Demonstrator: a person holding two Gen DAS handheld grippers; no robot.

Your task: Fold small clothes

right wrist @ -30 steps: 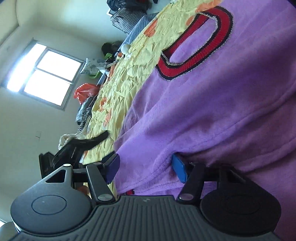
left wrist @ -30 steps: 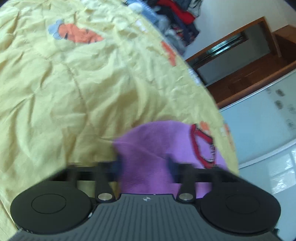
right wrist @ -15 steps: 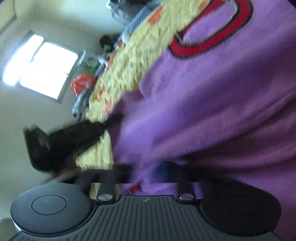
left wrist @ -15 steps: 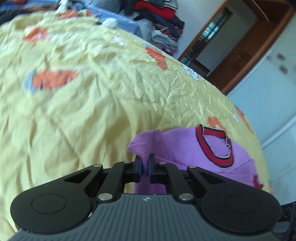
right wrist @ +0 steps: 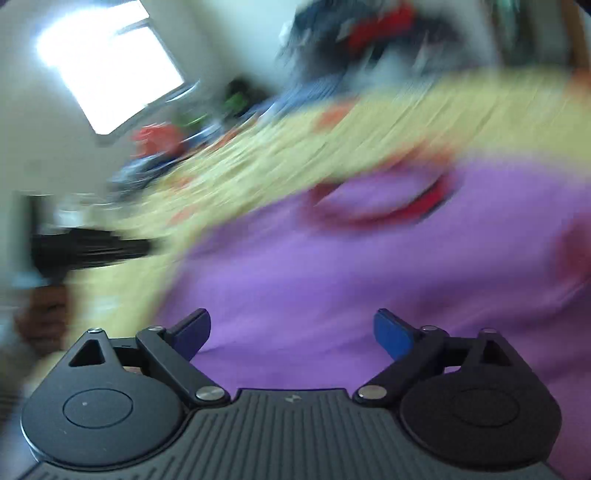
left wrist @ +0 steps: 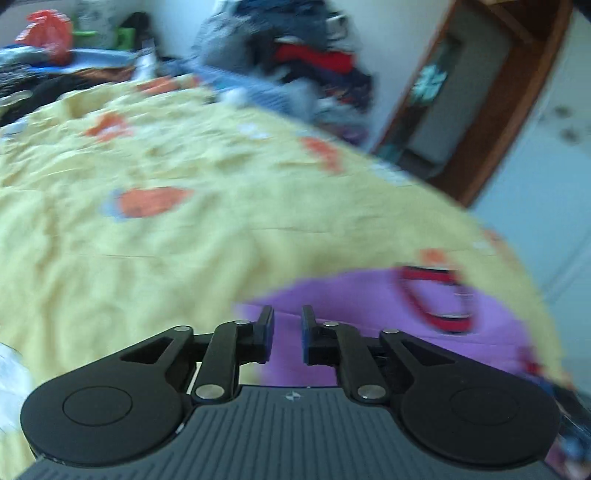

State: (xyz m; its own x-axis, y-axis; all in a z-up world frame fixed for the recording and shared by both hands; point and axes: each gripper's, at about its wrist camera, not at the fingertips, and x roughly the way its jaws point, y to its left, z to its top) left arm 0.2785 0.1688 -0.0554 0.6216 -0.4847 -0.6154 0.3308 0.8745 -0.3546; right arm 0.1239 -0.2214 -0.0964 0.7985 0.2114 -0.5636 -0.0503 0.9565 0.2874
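Note:
A small purple garment [left wrist: 369, 314] with a red and black trimmed neckline [left wrist: 436, 299] lies flat on the yellow bedspread [left wrist: 147, 240]. My left gripper [left wrist: 287, 334] hovers over its left edge with the jaws a small gap apart and nothing between them. In the right wrist view the garment [right wrist: 351, 277] fills the lower frame, neckline [right wrist: 380, 201] further away. My right gripper [right wrist: 291, 336] is wide open and empty above the cloth. The left gripper [right wrist: 88, 245] shows as a dark blur at the left. Both views are motion-blurred.
The bedspread has orange carrot prints [left wrist: 147, 201]. A pile of clothes [left wrist: 303, 62] lies beyond the bed's far end, with a red bag [left wrist: 48, 31] at the far left. A wooden door frame [left wrist: 509, 99] stands at the right. A bright window [right wrist: 107, 70] is at upper left.
Both grippers closed on the purple garment's edges half a second ago and have now opened and let go. Both have lifted back from the cloth; the garment lies flatter.

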